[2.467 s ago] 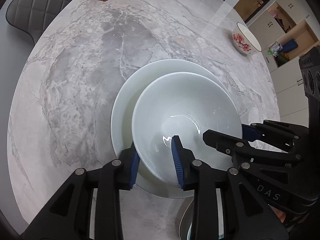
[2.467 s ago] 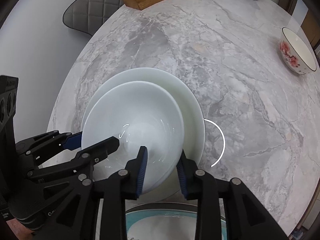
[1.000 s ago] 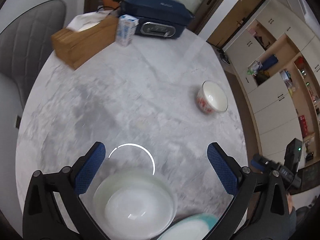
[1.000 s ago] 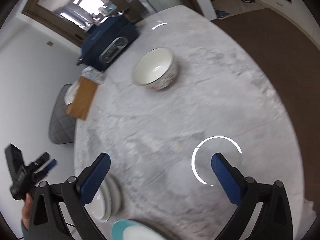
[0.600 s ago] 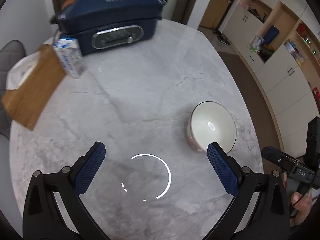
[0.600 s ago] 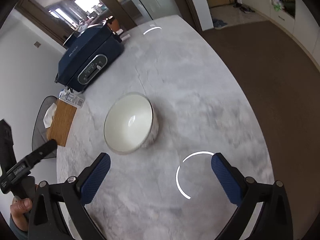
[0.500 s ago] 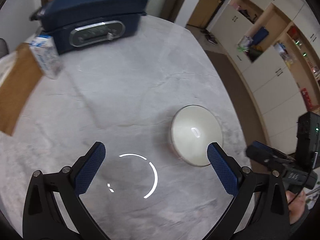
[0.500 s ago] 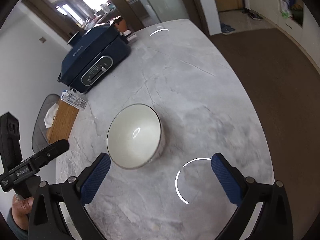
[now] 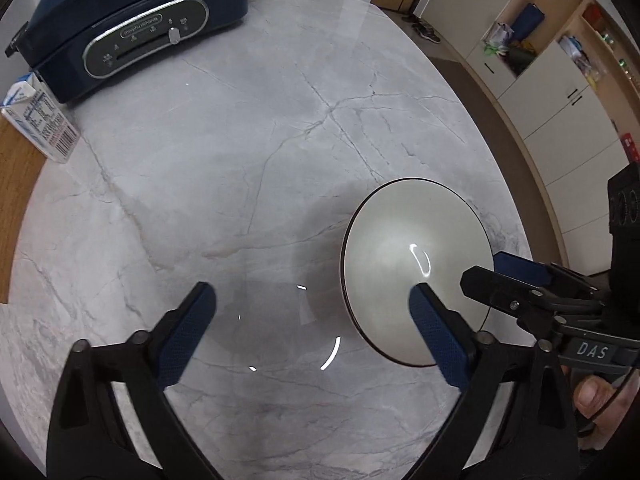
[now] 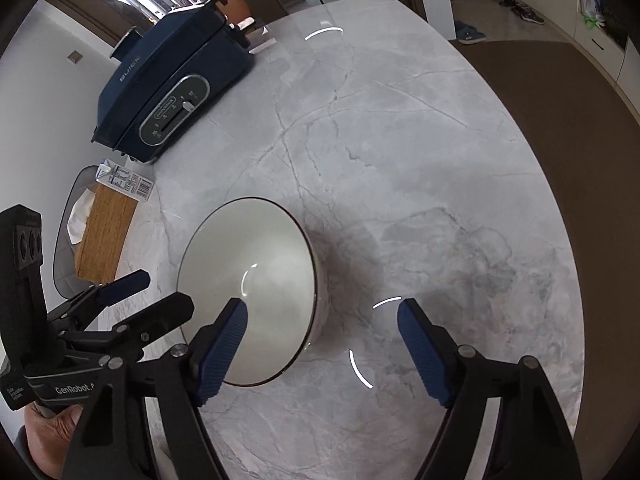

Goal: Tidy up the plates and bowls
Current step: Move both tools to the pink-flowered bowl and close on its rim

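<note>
A white bowl with a thin dark rim (image 9: 404, 256) stands alone on the marble table; it also shows in the right wrist view (image 10: 256, 280). My left gripper (image 9: 312, 332) is open, its right finger over the bowl's near edge and its left finger over bare table. My right gripper (image 10: 322, 344) is open, its left finger over the bowl's near rim and its right finger over the table to the right. Neither holds anything. The other gripper shows in each view, at the bowl's far side.
A dark blue electric cooker (image 9: 128, 20) sits at the back left, also in the right wrist view (image 10: 172, 80). A small milk carton (image 9: 38, 120) and a wooden box (image 10: 102, 232) stand by it. The table edge (image 10: 532, 168) curves on the right above a brown floor.
Both grippers let go of the white bowl on the plate stack, opened wide and moved across the table to the dark-rimmed bowl, closing in on it from both sides.
</note>
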Action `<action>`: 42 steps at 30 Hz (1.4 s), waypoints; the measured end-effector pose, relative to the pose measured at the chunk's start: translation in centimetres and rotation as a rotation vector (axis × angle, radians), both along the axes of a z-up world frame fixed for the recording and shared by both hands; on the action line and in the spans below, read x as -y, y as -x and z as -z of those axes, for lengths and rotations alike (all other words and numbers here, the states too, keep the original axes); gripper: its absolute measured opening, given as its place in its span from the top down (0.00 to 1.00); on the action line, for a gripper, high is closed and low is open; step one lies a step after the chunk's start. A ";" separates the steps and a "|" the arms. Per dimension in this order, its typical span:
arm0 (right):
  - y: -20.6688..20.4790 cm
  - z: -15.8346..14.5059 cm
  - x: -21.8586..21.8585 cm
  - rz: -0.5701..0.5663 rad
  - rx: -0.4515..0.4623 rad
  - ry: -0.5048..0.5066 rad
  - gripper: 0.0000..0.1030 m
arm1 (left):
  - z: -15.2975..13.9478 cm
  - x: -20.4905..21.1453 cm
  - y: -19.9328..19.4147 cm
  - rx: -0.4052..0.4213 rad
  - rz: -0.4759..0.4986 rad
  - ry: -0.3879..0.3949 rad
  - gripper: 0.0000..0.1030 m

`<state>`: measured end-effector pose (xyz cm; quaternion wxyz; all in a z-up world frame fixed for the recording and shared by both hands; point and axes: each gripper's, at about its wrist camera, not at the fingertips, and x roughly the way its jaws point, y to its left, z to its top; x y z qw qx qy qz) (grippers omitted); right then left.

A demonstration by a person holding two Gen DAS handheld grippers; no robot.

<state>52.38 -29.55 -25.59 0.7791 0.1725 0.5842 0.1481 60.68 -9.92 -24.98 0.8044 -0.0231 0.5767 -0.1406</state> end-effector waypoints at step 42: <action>5.4 -4.3 -1.2 -0.048 -0.088 -0.280 0.77 | -4.6 -4.8 7.1 -0.052 0.025 0.236 0.85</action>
